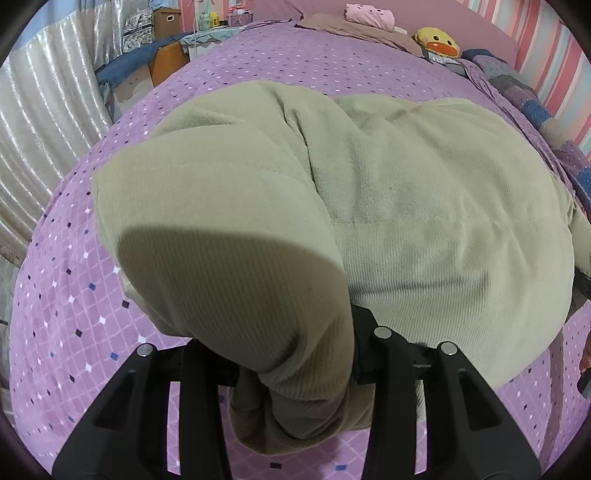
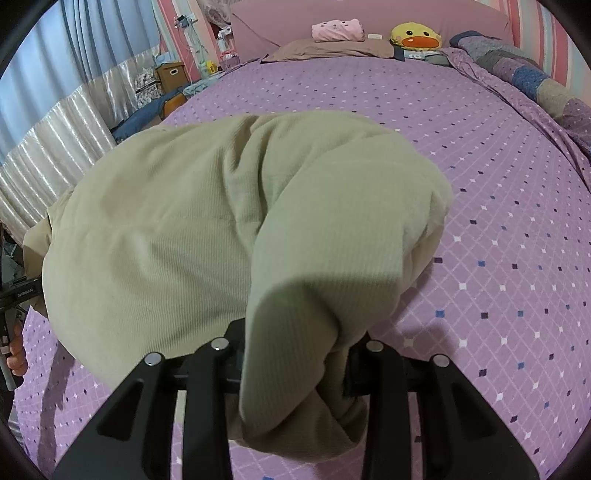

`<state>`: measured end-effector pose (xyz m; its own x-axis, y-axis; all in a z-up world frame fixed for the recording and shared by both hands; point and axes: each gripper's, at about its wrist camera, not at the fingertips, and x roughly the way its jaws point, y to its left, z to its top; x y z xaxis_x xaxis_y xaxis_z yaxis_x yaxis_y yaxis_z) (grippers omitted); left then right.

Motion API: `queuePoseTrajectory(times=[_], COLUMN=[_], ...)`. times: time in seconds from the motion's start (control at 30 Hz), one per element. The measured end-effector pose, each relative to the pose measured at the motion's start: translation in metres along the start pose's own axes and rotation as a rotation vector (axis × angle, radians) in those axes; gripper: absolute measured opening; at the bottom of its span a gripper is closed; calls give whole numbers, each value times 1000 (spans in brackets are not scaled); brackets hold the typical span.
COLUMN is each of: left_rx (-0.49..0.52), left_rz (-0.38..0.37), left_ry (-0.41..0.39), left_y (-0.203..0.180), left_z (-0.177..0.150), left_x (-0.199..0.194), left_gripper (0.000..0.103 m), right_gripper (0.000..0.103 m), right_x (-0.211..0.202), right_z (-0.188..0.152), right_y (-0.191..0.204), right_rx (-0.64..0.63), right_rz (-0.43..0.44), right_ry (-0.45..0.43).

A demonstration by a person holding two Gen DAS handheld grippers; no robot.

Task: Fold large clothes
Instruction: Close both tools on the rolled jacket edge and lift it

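A large pale green ribbed garment (image 1: 424, 206) lies on the purple diamond-patterned bedspread (image 1: 66, 295). My left gripper (image 1: 295, 369) is shut on the garment's left near corner, and cloth bunches between the black fingers and hangs below them. In the right wrist view the same garment (image 2: 155, 240) spreads to the left, and my right gripper (image 2: 295, 369) is shut on its right near corner, lifted a little off the bedspread (image 2: 498, 258). The fingertips are hidden by cloth in both views. The left gripper also shows at the left edge of the right wrist view (image 2: 14, 295).
At the head of the bed lie a brown pillow (image 2: 332, 48), a pink folded item (image 2: 338, 29) and a yellow duck plush (image 2: 415, 37). A patchwork quilt (image 2: 535, 85) runs along the right side. Curtains (image 2: 55, 147) and boxes (image 2: 171, 75) stand to the left.
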<state>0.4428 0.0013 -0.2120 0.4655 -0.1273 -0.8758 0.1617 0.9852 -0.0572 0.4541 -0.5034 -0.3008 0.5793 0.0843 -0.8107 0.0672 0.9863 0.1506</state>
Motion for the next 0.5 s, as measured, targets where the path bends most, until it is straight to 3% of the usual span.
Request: queuePoseTrajectory(times=[0.5], left_rx=[12], left_rz=[6], left_ry=[18], left_y=[-5], left_z=[7], left_x=[2], left_gripper=[38], right_gripper=[34], right_x=[5], right_z=[-1], right_y=[0], right_rx=[9], right_rz=[4], right_ry=[9])
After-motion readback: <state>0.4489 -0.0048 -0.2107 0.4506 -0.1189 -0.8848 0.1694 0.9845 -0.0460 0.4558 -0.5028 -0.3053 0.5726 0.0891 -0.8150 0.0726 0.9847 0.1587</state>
